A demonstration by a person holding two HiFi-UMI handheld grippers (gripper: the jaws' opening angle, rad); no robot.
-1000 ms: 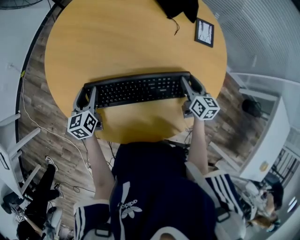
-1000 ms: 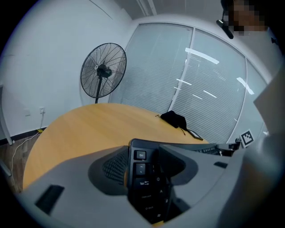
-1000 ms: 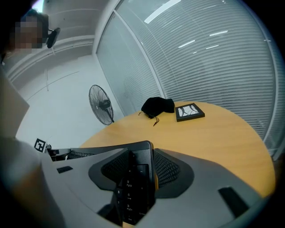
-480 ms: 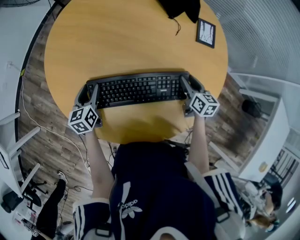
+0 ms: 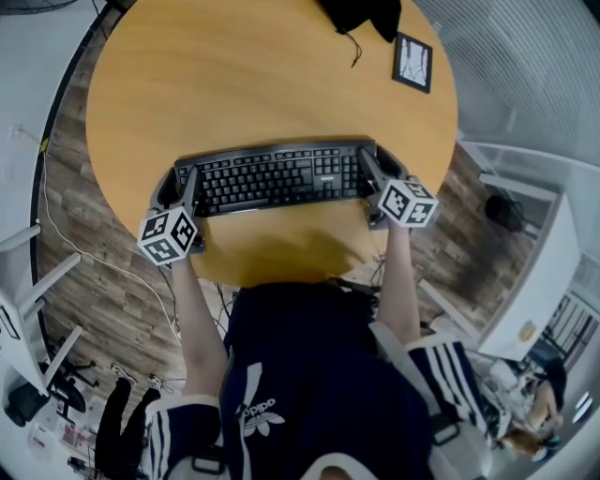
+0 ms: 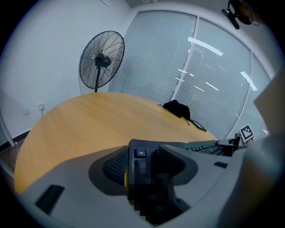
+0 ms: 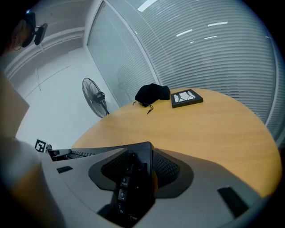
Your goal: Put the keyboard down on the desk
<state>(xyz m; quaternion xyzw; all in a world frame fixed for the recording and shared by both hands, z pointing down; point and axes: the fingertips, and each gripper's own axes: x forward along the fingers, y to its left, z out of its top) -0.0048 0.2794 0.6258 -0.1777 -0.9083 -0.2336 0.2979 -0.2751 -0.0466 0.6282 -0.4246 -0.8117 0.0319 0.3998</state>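
Head view: left hand-held gripper [image 5: 181,185] and right hand-held gripper [image 5: 377,172] clamp keyboard [image 5: 272,176] ends.

Black cloth bundle [image 5: 361,14] with a trailing cord lies at the far edge of the surface [image 5: 234,84]. Black-framed picture [image 5: 412,62] lies flat to its right, near but not touching. Pedestal fan [image 6: 101,60] stands far left, by slatted window blinds [image 7: 200,58]. Wood-plank floor [image 5: 89,272] below.

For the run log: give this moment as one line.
left gripper: shut on keyboard | right gripper: shut on keyboard | keyboard: over desk, contact unclear
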